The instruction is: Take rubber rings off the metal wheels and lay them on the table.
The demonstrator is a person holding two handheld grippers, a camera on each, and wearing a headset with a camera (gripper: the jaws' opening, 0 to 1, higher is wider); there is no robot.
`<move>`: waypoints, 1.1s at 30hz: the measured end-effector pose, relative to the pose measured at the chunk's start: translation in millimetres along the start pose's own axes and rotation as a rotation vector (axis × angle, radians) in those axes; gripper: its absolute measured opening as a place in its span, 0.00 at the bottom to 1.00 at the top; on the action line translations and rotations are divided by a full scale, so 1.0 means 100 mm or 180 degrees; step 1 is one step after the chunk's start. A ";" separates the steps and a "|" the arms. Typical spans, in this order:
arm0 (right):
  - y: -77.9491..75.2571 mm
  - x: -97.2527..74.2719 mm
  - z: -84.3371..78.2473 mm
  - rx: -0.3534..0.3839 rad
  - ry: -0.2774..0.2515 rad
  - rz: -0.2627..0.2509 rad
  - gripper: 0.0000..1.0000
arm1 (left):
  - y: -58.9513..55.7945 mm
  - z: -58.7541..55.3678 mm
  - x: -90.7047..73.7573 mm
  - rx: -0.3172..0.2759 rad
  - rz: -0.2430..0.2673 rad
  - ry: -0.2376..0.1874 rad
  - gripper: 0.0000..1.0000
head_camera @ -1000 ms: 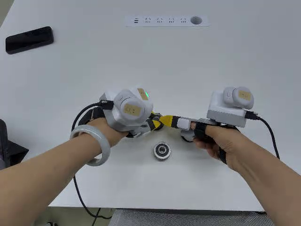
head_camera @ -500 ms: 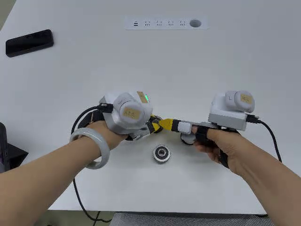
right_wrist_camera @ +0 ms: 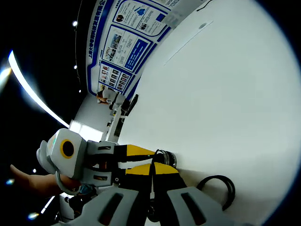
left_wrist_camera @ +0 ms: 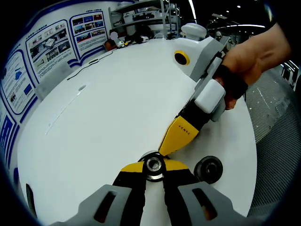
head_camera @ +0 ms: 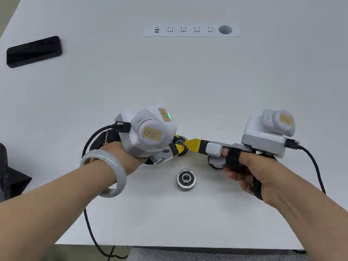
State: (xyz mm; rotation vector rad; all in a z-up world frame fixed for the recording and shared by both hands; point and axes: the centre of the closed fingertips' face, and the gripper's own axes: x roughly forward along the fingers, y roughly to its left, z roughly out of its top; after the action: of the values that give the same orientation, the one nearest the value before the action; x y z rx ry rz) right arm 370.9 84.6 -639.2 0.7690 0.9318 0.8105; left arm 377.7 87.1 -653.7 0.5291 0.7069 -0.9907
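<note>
My left gripper (left_wrist_camera: 153, 170) is shut on a small metal wheel (left_wrist_camera: 153, 165) and holds it just above the white table. In the head view this gripper (head_camera: 177, 147) sits left of centre. My right gripper (right_wrist_camera: 151, 165) comes in from the right with its yellow jaws together, the tips against that wheel (right_wrist_camera: 167, 158) at its rim. The same tips meet the left jaws in the head view (head_camera: 190, 144). A second wheel (head_camera: 186, 177) with a dark rim lies on the table just in front. A thin black rubber ring (right_wrist_camera: 217, 187) lies flat beside the right jaws.
The white table (head_camera: 228, 81) stretches far behind the grippers. A white power strip (head_camera: 191, 30) lies at the far edge and a black phone (head_camera: 33, 51) at the far left. Black cables trail from both grippers toward the near table edge.
</note>
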 end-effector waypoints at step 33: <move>0.16 -0.03 0.01 -0.0042 -0.0073 0.0052 0.02 | 0.19 -0.14 -0.35 -0.0153 0.0343 -0.0138 0.20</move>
State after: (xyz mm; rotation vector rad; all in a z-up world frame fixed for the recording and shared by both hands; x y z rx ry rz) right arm 366.8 89.7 -624.1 0.7739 0.8998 0.8197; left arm 377.6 125.2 -634.9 0.4973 0.6553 -0.8801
